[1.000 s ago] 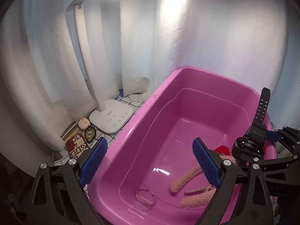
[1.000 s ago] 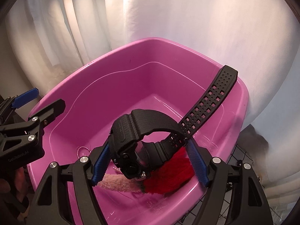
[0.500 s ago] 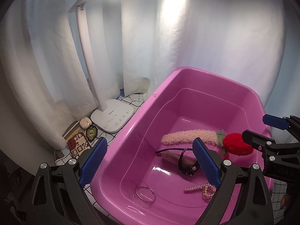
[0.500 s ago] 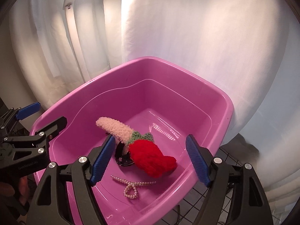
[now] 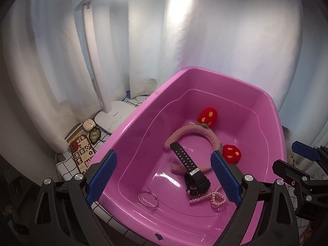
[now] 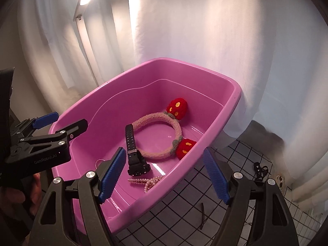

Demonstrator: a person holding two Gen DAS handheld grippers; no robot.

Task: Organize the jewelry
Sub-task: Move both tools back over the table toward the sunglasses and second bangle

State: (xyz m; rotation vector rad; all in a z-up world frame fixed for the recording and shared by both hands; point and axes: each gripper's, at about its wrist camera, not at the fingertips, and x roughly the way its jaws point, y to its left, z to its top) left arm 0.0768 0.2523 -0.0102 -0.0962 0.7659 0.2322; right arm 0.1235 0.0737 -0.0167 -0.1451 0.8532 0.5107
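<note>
A pink plastic tub (image 5: 272, 110) (image 6: 229, 106) holds a black watch (image 5: 190, 172) (image 6: 134, 155), a fuzzy pink headband with red strawberries (image 5: 196, 131) (image 6: 164, 121), a pearl string (image 5: 213, 197) (image 6: 151, 181) and a silver ring (image 5: 146, 198). My left gripper (image 5: 164, 178) is open and empty above the tub's near end. My right gripper (image 6: 164, 174) is open and empty above the tub's right rim. It also shows at the right edge of the left wrist view (image 5: 303, 164).
A white lamp base (image 5: 115, 119) stands left of the tub, with a patterned phone case (image 5: 81, 151) and small items beside it. White curtains hang behind. On the black-gridded white surface right of the tub lie a small black piece (image 6: 259, 169) and a thin dark strand (image 6: 203, 217).
The right gripper let go of the black watch, which now lies in the tub on the headband. Both grippers have drawn back and up from the tub.
</note>
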